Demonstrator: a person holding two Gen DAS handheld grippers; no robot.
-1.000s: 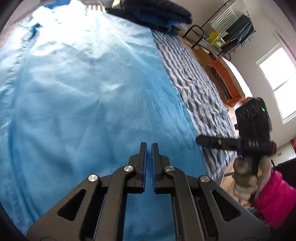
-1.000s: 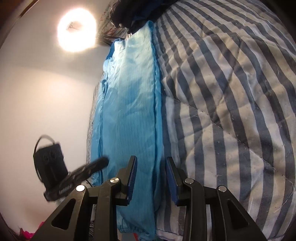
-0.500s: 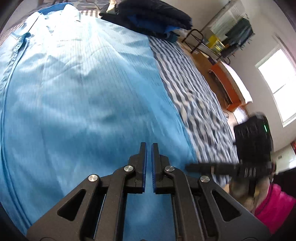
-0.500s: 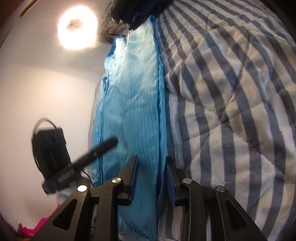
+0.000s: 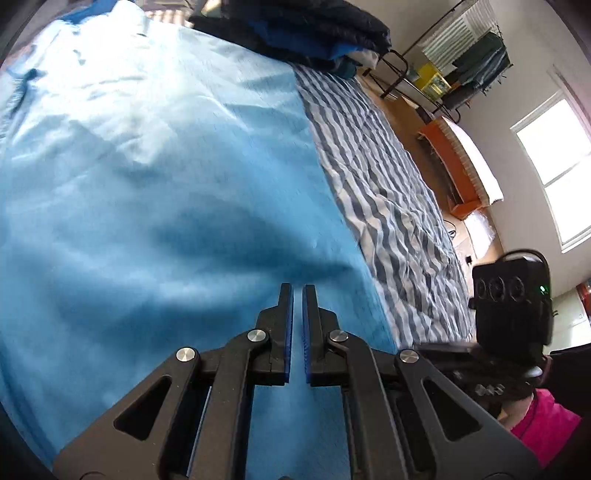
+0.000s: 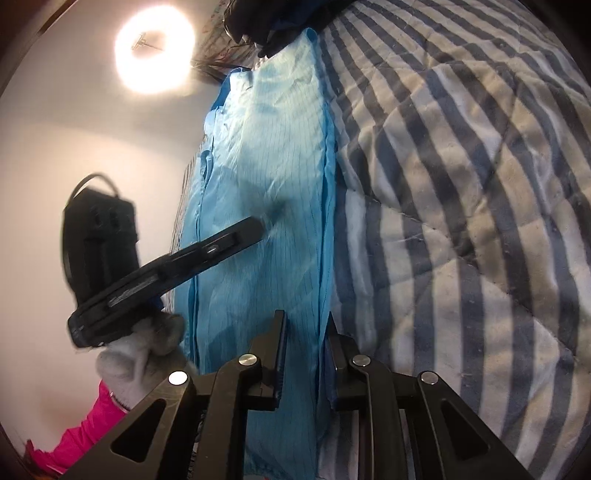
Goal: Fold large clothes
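Note:
A large light-blue pinstriped garment [image 5: 155,192] lies spread on a blue-and-white striped quilt [image 5: 391,184]. My left gripper [image 5: 297,291] is shut with nothing between its pads, tips low over the garment's lower part. In the right wrist view the garment [image 6: 266,192] runs away as a long strip, and the left gripper [image 6: 255,227] presses on its middle. My right gripper [image 6: 306,317] is partly open, its jaws on either side of the garment's right edge near the hem; no pinch on the cloth shows.
A pile of dark and blue folded clothes [image 5: 306,33] sits at the far end of the bed. A clothes rack [image 5: 476,59] and an orange bench [image 5: 450,162] stand beyond the bed's right side. A ceiling lamp [image 6: 155,55] glares above.
My left gripper has moved forward over the garment and now presses its middle. My right gripper has closed in on the garment's right edge, jaws still apart.

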